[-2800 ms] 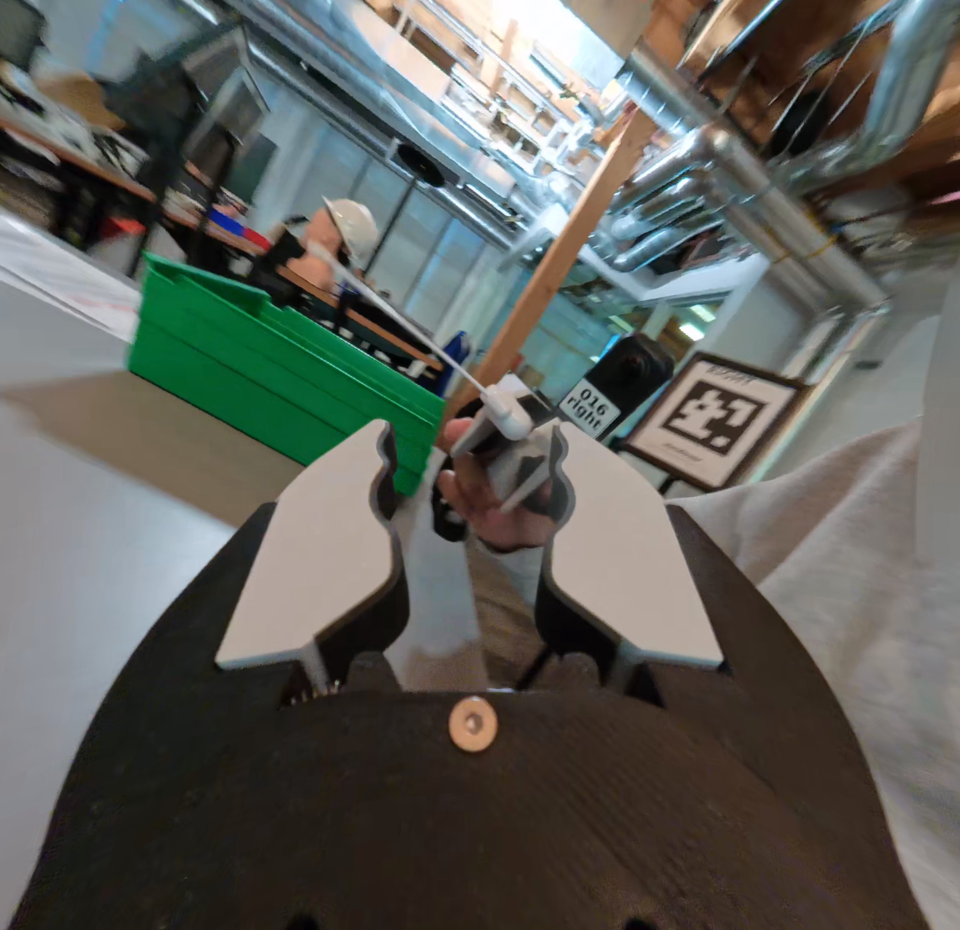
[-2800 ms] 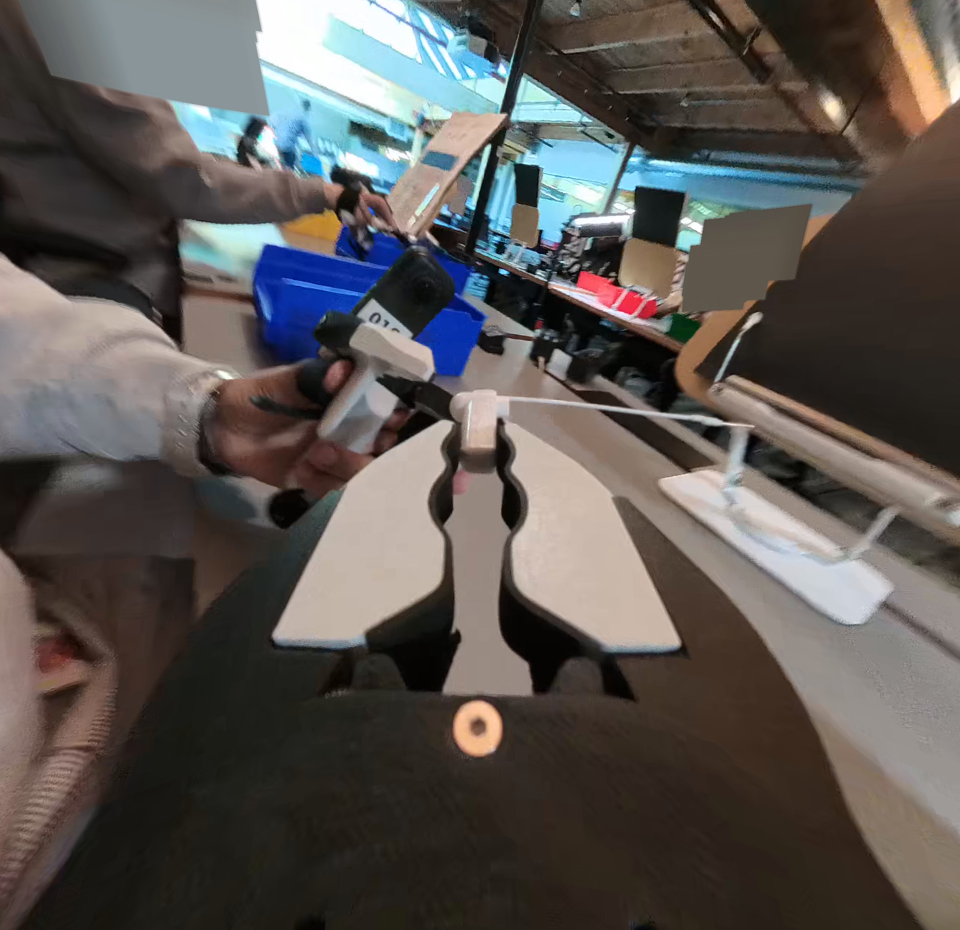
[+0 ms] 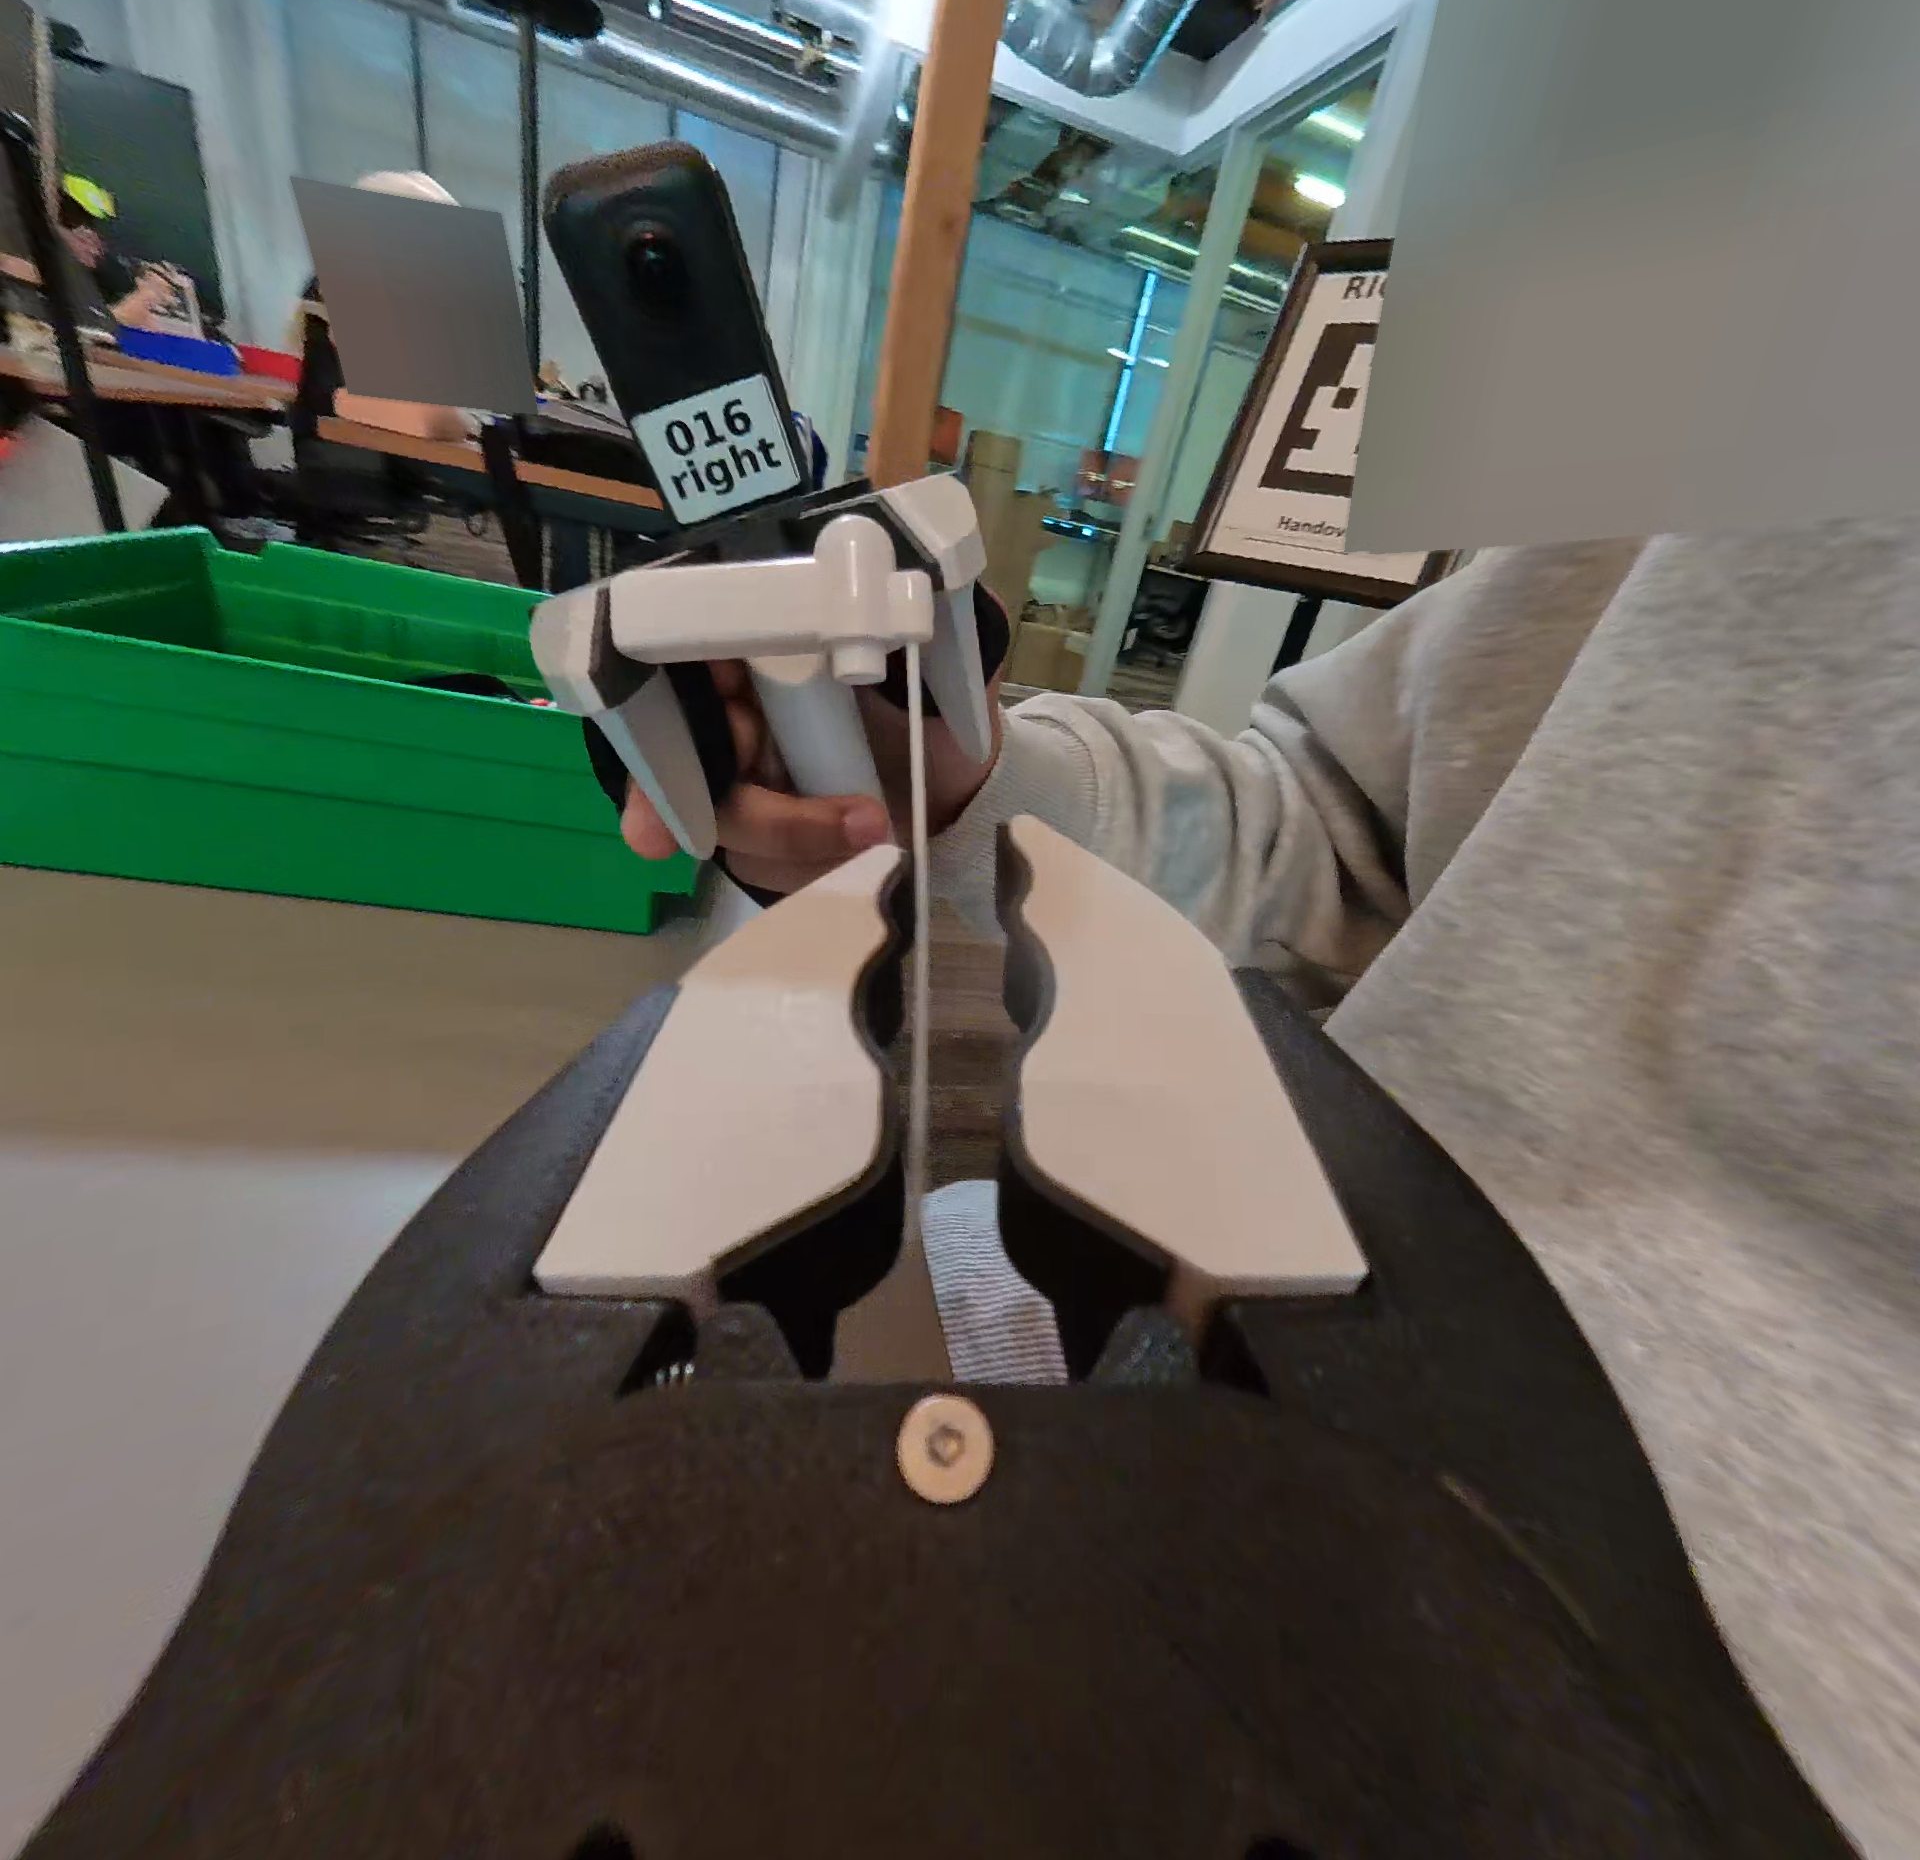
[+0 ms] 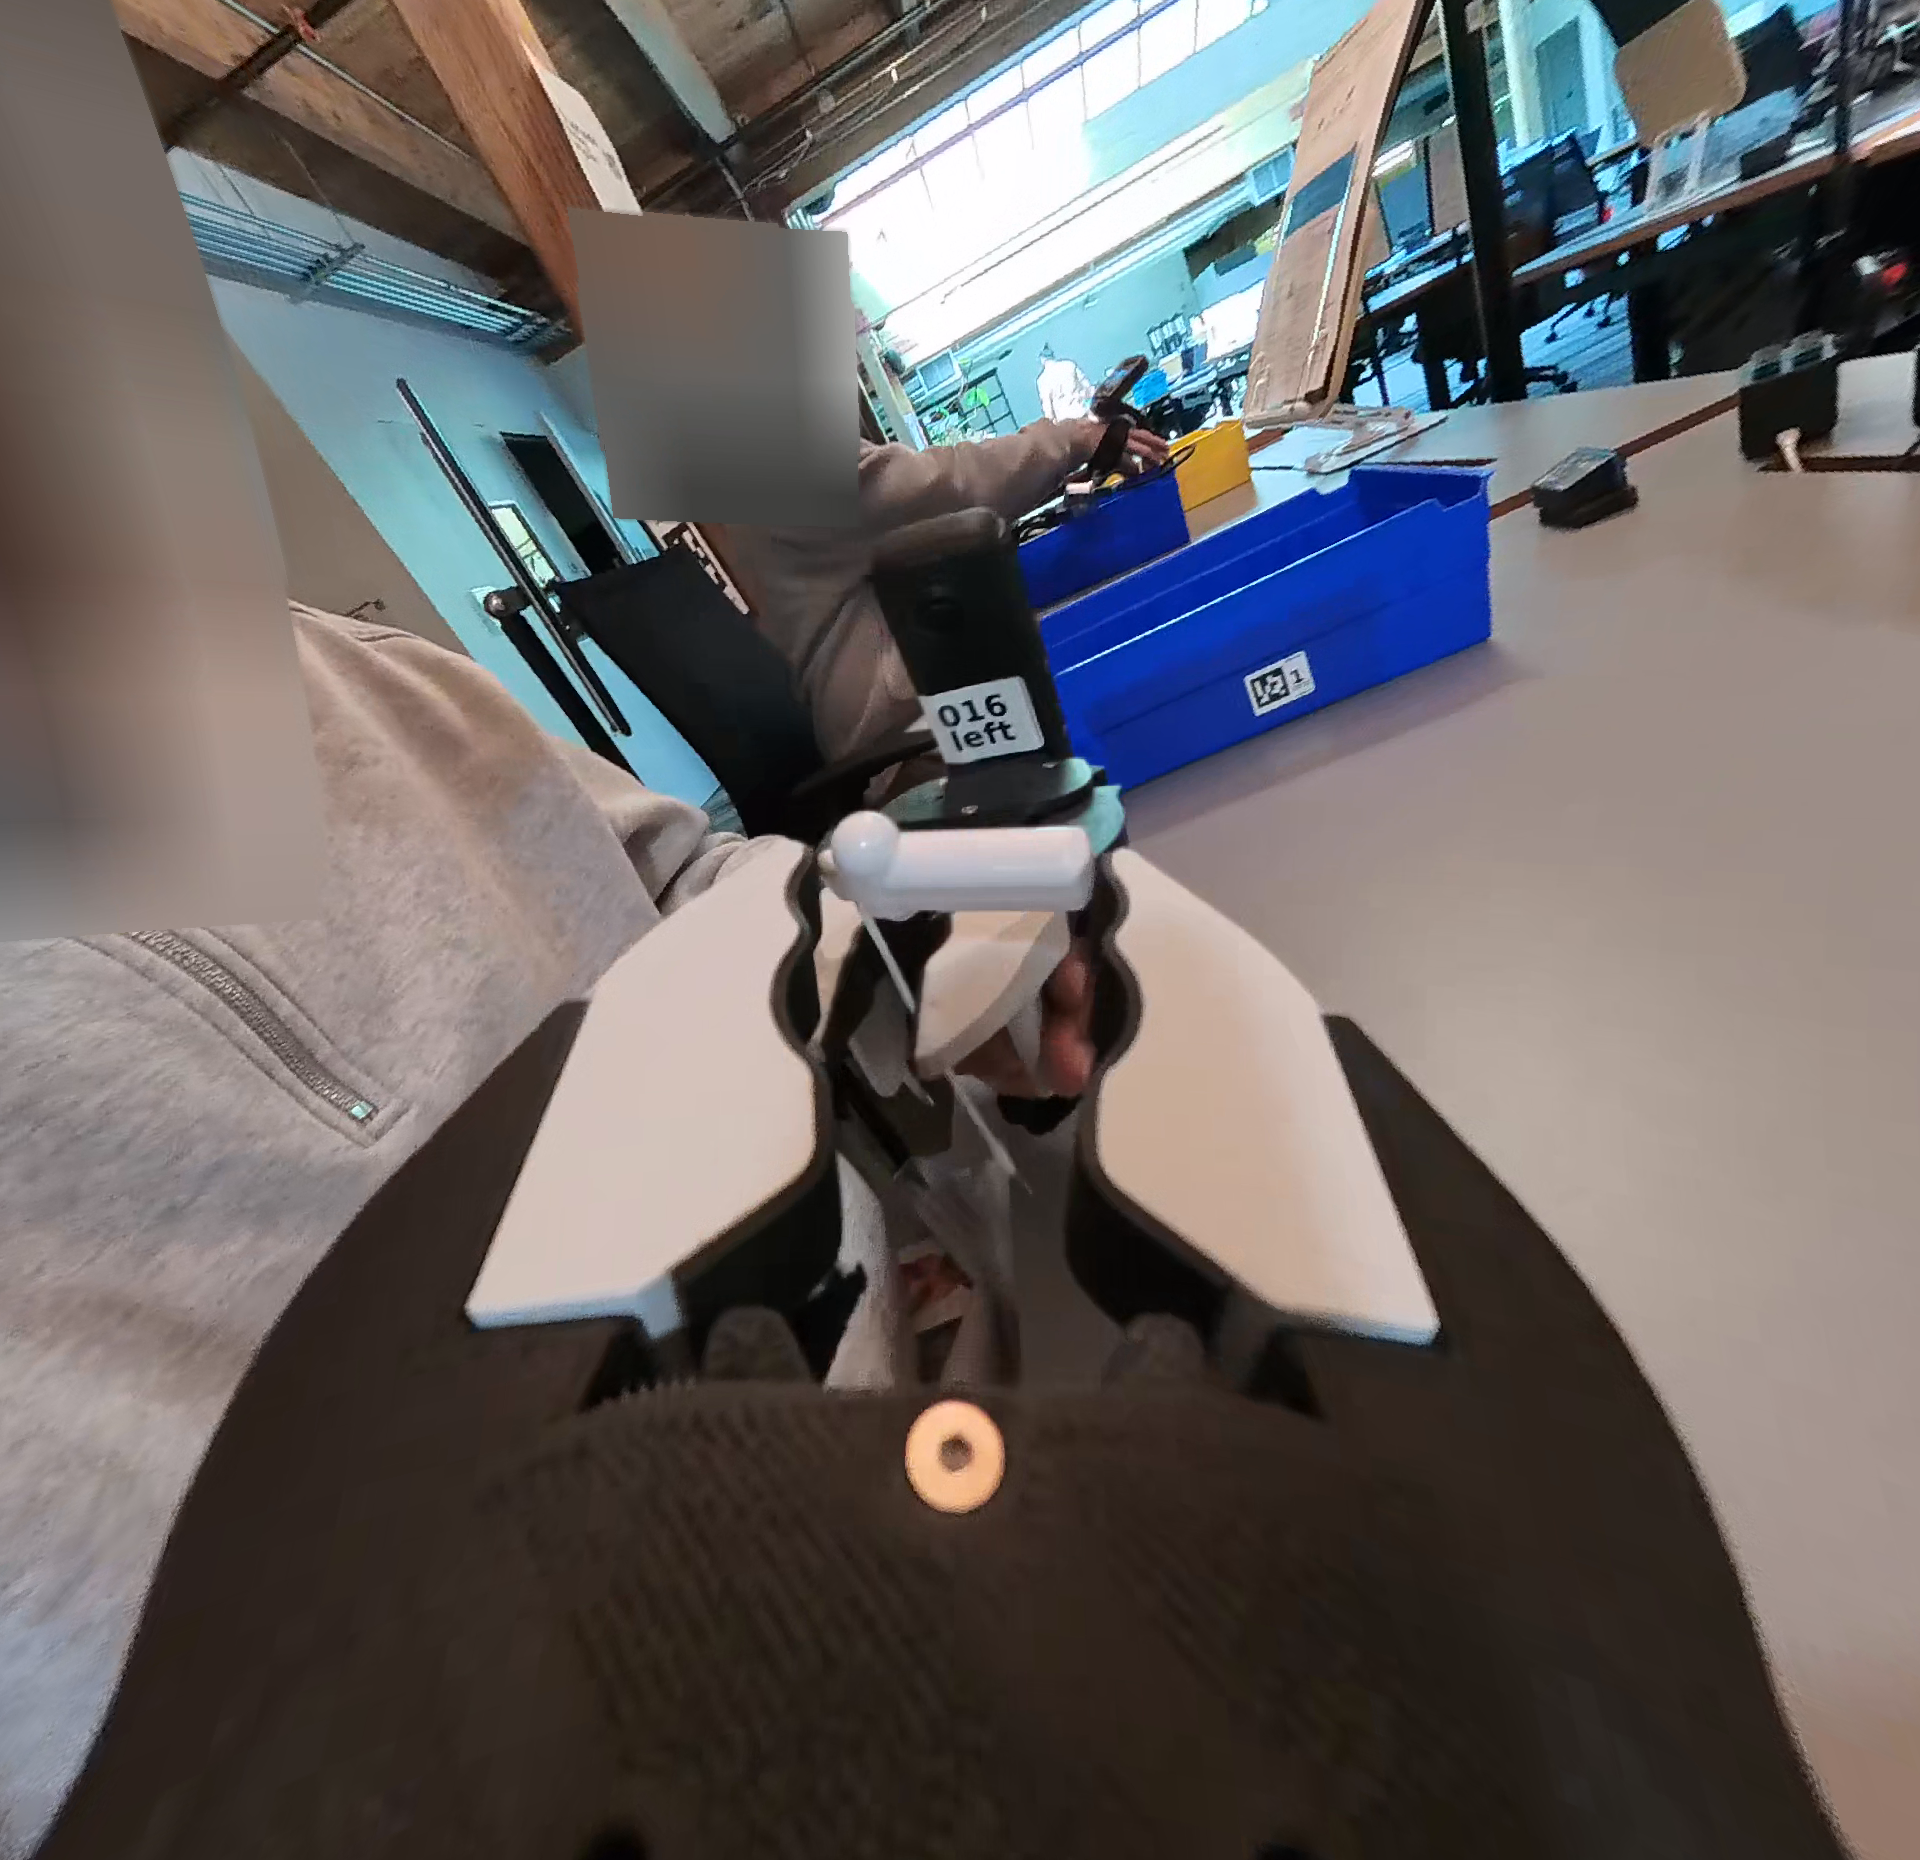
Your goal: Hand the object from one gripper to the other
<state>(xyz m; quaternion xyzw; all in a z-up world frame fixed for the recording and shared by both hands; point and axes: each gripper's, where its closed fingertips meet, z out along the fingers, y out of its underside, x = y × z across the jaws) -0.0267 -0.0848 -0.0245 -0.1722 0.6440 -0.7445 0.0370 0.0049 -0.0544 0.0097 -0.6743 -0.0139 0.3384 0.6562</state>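
**Near:** the left tool [image 3: 951, 860] is held part open and grips nothing. The thin cord [image 3: 918, 1031] is hung within its gap, apparently so that it can be clamped.

**Beyond:** the white tag [image 3: 748, 610] is clamped end to end by the right tool [image 4: 961, 880] and kept above the table [image 3: 260, 1031], so the cord is left free.

**Far:** a green bin [image 3: 260, 771] is seen.

White object [image 3: 790, 605], thin white cord [image 3: 918, 979]. Left gripper [image 3: 951, 875]: white fingers, black body. Right gripper [image 4: 956, 880]: same white on black. Green bin [image 3: 260, 719]. Blue bins [image 4: 1278, 615]; yellow bin [image 4: 1216, 460] behind. Grey sleeve [image 3: 1195, 802], heathered. Black-and-white marker board [image 3: 1320, 408]. Pale grey table [image 4: 1558, 927].
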